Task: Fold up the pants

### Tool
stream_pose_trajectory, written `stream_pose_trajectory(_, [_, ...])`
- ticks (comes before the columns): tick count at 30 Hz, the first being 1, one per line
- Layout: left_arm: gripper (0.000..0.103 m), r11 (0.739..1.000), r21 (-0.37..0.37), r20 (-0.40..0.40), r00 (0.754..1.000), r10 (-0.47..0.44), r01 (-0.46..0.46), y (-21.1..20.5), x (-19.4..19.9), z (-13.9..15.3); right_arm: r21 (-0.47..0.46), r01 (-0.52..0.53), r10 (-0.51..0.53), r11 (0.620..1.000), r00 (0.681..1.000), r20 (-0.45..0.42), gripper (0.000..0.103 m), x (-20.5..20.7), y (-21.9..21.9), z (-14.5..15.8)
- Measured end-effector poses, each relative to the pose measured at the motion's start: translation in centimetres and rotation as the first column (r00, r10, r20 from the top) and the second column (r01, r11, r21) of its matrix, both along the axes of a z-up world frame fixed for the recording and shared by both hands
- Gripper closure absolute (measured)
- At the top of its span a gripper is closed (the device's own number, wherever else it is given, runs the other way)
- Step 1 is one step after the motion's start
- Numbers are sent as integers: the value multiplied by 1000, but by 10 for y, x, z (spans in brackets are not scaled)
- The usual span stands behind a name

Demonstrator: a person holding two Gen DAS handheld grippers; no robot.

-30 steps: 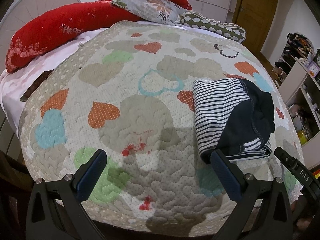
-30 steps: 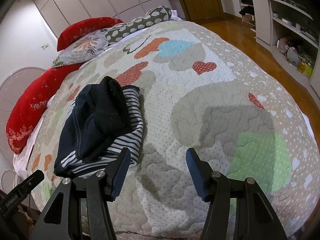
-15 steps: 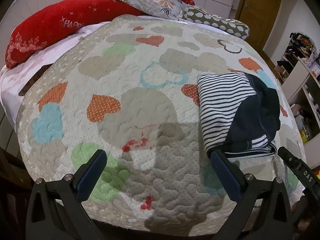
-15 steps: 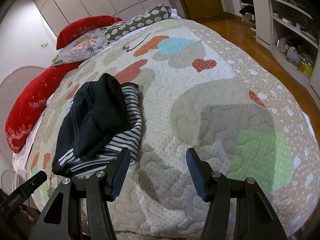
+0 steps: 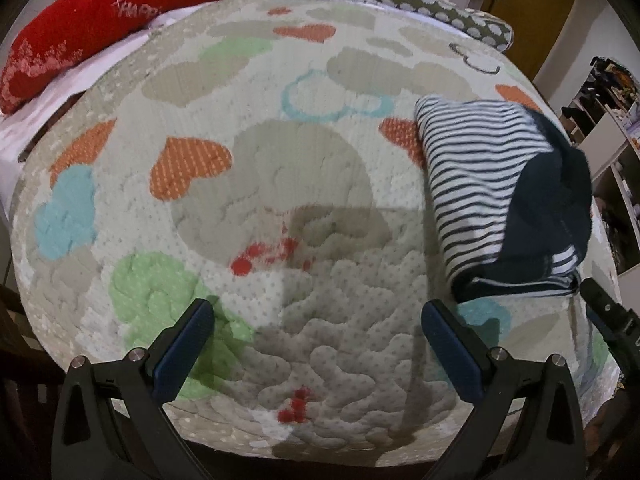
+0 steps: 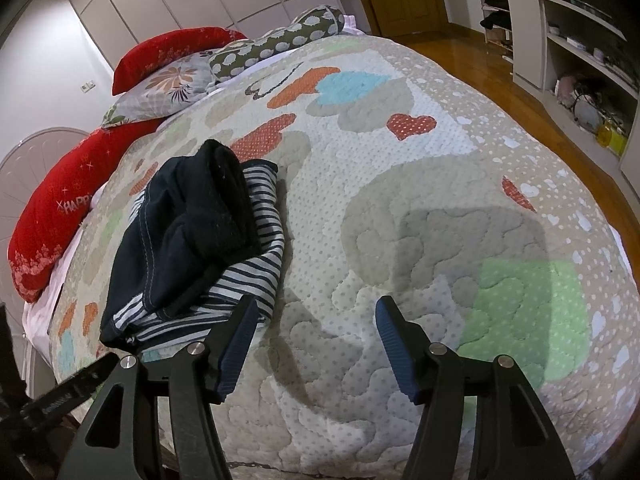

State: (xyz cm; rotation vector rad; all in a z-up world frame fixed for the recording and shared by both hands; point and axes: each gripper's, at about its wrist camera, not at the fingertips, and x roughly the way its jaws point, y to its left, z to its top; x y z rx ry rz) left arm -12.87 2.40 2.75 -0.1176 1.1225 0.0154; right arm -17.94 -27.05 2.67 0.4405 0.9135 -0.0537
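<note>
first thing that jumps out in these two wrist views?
The folded pants, striped with a dark navy layer on top, lie on the heart-patterned quilt, to the right in the left wrist view and to the left in the right one. Both grippers, left and right, are open and hold nothing, fingers near the bundle's near edge. Red pillows line the head of the bed.

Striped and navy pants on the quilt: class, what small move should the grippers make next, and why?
Probably nothing more than easing both away. The pants already lie as a compact folded bundle on the quilt. The left gripper and right gripper are both open, empty and clear of the cloth. Another fold looks unnecessary, though the navy top layer is slightly rumpled.
</note>
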Motion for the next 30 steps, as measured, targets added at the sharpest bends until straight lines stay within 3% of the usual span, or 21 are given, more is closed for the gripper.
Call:
stream_pose_trajectory(9, [0, 999, 42, 11, 1000, -4, 3, -3, -1, -7, 5, -5, 5, 1000, 1000, -1, 37, 1, 0, -1])
stream_pose_trajectory(14, [0, 1000, 8, -1, 1000, 14, -14, 3, 2, -11, -1, -11, 11, 1000, 1000, 2, 37, 0, 1, 0])
stream_pose_trajectory(22, [0, 996, 62, -1, 998, -64, 64, -5, -1, -13, 18, -30, 29, 999, 999, 16, 37, -3, -4, 1])
stream_pose_trajectory(24, [1, 997, 20, -5, 998, -68, 68, 0, -2, -7, 23, -37, 36, 999, 999, 34, 37, -6, -5, 5])
stream_pose_trajectory(26, [3, 994, -92, 37, 998, -54, 58, 12, -6, 6, 31, -47, 45, 998, 997, 68, 36, -10, -8, 13])
stream_pose_trajectory(27, [3, 986, -155, 72, 996, -57, 68, 17, -6, 17, 33, -53, 50, 998, 994, 96, 36, -12, -9, 19])
stream_pose_trajectory(30, [3, 962, -246, 125, 988, -90, 119, 19, 9, 36, 36, -90, 83, 995, 982, 168, 34, -11, -13, 36])
